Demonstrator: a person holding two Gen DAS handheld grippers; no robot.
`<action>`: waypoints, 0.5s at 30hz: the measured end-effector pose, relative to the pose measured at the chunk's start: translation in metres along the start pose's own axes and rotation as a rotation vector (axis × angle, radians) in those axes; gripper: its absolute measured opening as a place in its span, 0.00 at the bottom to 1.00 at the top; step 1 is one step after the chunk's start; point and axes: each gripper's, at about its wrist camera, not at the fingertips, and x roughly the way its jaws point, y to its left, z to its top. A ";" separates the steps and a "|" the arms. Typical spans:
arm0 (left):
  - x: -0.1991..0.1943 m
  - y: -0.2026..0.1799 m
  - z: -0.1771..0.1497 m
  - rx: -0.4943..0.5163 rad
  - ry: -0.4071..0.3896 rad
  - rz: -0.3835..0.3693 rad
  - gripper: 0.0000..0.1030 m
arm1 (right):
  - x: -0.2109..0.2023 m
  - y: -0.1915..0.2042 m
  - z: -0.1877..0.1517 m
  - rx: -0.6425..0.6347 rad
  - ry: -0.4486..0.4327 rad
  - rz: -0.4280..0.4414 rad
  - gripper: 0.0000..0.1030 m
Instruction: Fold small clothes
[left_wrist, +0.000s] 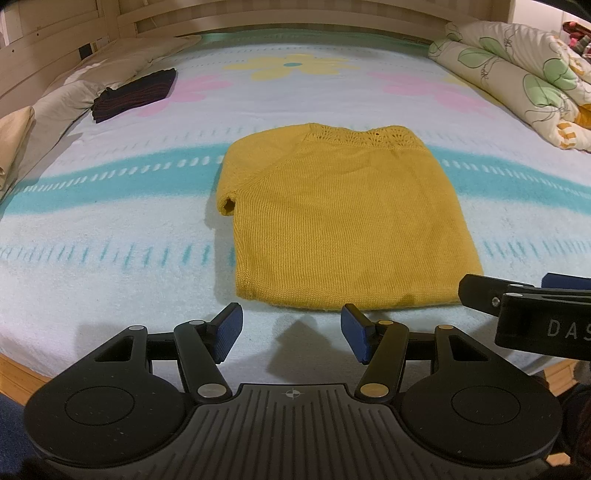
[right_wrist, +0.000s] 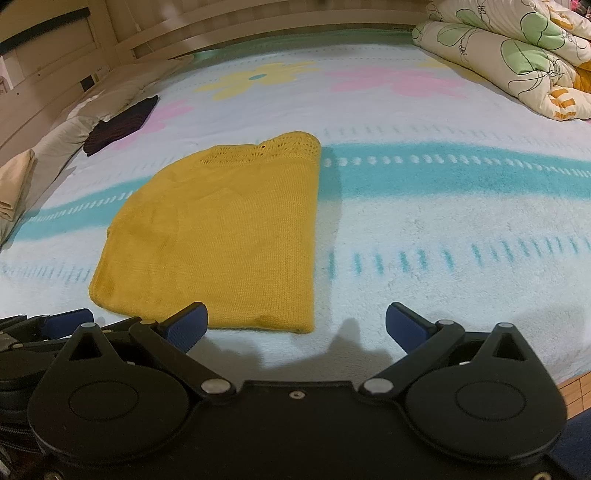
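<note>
A small yellow knitted sweater (left_wrist: 343, 218) lies flat on the bed, folded lengthwise, one short sleeve sticking out at its left. It also shows in the right wrist view (right_wrist: 221, 236). My left gripper (left_wrist: 291, 334) is open and empty, just in front of the sweater's near hem. My right gripper (right_wrist: 295, 326) is open and empty, at the hem's right corner. The right gripper shows in the left wrist view (left_wrist: 524, 299) at the right edge, and the left gripper shows in the right wrist view (right_wrist: 48, 325) at the left edge.
The bed has a pale blanket (left_wrist: 110, 221) with teal stripes and flowers. A folded dark garment (left_wrist: 136, 92) lies at the far left, beside pillows (left_wrist: 55, 107). A bunched floral quilt (left_wrist: 524, 70) sits at the far right. A wooden headboard (left_wrist: 258, 14) runs behind.
</note>
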 end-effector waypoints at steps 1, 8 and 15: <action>0.000 0.000 0.000 0.000 0.000 0.000 0.56 | 0.000 0.000 0.000 0.000 0.001 0.000 0.99; 0.000 0.000 0.000 -0.005 -0.013 -0.002 0.56 | 0.001 0.000 0.000 -0.002 0.006 0.003 0.99; 0.001 -0.001 0.001 -0.006 -0.009 -0.006 0.56 | 0.002 0.001 0.000 0.001 0.010 0.007 0.99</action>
